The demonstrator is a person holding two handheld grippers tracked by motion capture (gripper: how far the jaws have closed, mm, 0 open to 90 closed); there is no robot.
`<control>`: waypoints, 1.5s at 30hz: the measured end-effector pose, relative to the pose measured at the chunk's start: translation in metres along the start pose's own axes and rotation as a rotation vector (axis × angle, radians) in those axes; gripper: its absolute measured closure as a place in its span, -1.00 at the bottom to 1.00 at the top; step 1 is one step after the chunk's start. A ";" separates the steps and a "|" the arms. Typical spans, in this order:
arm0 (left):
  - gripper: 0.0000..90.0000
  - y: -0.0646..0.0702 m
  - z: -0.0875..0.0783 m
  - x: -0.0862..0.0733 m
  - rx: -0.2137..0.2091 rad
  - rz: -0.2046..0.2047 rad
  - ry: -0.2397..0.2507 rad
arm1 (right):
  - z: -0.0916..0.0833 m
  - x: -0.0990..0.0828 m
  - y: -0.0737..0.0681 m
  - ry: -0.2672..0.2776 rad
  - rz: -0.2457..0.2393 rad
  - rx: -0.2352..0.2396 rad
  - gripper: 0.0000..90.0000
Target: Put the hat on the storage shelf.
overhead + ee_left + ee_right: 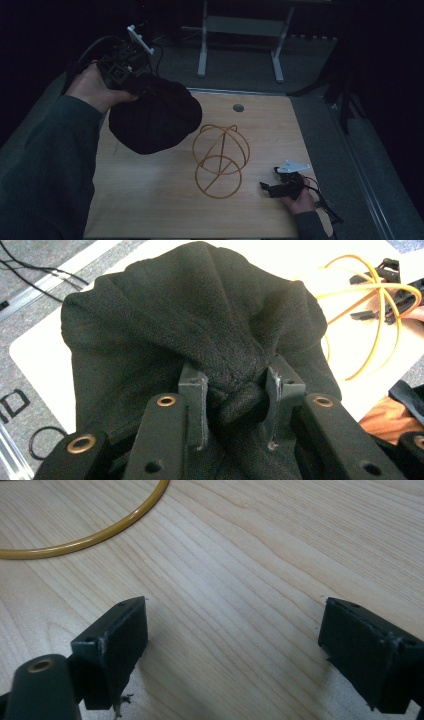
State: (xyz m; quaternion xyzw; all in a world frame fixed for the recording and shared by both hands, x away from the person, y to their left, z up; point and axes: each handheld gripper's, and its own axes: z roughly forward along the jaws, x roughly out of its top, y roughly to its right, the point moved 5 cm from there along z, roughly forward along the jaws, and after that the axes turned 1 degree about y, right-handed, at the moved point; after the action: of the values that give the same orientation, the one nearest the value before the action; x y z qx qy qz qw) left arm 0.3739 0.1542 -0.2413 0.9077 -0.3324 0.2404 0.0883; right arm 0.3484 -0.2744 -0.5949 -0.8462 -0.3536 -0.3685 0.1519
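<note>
Now L gripper [235, 390] clamped on black hat [155, 117] above table [150, 200], R gripper [232, 645] wide open, nothing in it

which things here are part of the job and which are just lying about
In the job:
- black cloth hat, bunched between the fingers of the left gripper
- yellow wire stand on the table
- right gripper, open, resting near the stand

Lying about:
- grey metal frame on the floor behind the table

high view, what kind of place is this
Probably a lab or workshop set up for recording: a bare wooden table, a metal stand's legs on grey floor behind, and hand-held grippers, the left gripper pinching a black cloth.
</note>
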 end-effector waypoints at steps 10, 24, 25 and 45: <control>0.49 0.004 -0.004 0.011 -0.002 0.004 0.019 | 0.000 0.000 0.000 0.000 0.000 0.001 -0.73; 0.49 0.014 -0.004 0.030 -0.019 0.023 0.028 | 0.000 0.000 0.000 -0.002 0.000 0.001 -0.73; 0.49 0.015 -0.004 0.032 -0.020 0.025 0.030 | 0.000 0.000 0.000 -0.002 0.000 0.001 -0.73; 0.49 0.039 -0.002 0.058 -0.048 0.072 0.045 | 0.000 0.000 0.000 -0.001 -0.001 0.000 -0.73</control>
State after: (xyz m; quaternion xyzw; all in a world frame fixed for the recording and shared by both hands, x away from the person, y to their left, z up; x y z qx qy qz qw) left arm 0.3867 0.0929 -0.2114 0.8870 -0.3686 0.2559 0.1088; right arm 0.3483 -0.2746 -0.5950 -0.8462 -0.3542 -0.3681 0.1514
